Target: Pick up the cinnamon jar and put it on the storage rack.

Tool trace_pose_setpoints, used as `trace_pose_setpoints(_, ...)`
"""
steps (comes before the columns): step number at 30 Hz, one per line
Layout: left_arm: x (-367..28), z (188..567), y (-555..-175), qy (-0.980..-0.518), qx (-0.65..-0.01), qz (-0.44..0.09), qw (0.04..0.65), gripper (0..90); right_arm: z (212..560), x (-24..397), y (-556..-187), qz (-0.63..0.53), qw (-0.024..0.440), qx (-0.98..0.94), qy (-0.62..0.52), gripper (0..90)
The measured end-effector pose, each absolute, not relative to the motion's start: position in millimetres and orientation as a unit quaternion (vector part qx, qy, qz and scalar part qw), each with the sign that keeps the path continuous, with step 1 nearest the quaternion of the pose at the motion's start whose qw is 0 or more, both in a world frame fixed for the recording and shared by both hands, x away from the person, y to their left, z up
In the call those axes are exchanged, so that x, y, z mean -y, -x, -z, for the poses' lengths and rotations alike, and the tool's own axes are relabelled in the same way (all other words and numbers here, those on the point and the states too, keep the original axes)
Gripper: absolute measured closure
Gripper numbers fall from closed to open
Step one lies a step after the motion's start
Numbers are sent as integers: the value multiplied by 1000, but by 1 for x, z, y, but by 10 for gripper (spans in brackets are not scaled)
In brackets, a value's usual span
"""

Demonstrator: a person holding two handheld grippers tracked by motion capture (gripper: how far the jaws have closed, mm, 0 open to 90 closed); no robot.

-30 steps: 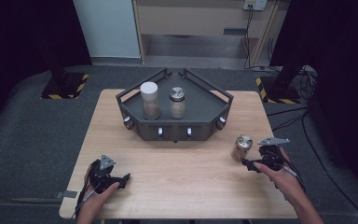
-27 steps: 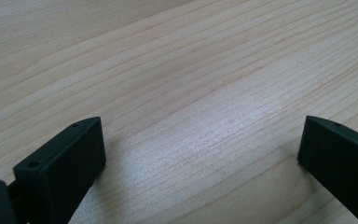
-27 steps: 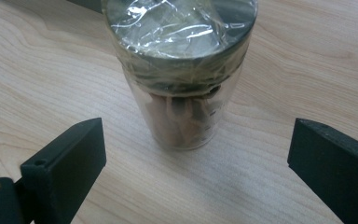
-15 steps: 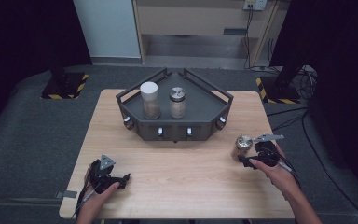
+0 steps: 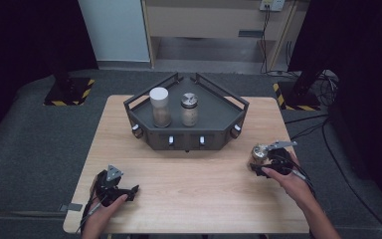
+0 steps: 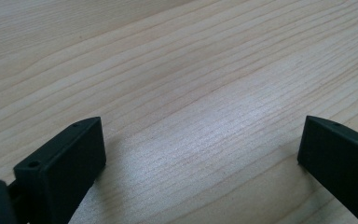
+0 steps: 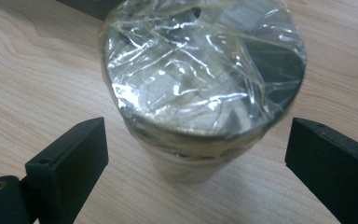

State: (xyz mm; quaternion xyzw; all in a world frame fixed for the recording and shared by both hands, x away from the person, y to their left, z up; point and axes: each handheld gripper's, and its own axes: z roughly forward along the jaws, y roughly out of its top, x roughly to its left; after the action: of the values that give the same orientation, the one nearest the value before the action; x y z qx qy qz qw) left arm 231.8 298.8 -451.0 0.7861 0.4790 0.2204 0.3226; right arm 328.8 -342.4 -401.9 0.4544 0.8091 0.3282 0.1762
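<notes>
Dark tray occupies far centre of table; two jars stand side by side inside, narrow gap between. Near half of table bare wood between left gripper and right gripper. Foil-topped jar sits between right jaws, gaps either side.

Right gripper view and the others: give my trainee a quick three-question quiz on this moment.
1. True or false: the right gripper is shut on the jar.
2. How many jars stand in the tray? A) one B) two C) three
3. Fill in: between the jaws of the left gripper lies only bare ____.

Key: 1. False: the jaws stand open on either side of the jar, not touching it. 2. B: a white-lidded jar and a metal-lidded jar. 3. Table.
</notes>
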Motion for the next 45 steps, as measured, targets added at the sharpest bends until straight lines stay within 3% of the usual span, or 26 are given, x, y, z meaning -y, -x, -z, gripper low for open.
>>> trace_pose_setpoints(11, -299, 451, -232, -786, -479, -220, 323, 0, 403, 334, -339, -320, 180, -813, -452, 130)
trace_pose_setpoints(22, -299, 451, -232, -786, -479, -220, 322, 0, 405, 328, -348, -320, 180, -816, -447, 308)
trace_pose_setpoints(33, -299, 451, -232, -786, -479, -220, 323, 0, 399, 327, -348, -325, 172, -812, -453, 312)
trace_pose_setpoints(45, -299, 451, -232, -786, -479, -220, 323, 0, 366, 326, -340, -327, 184, -818, -435, 312)
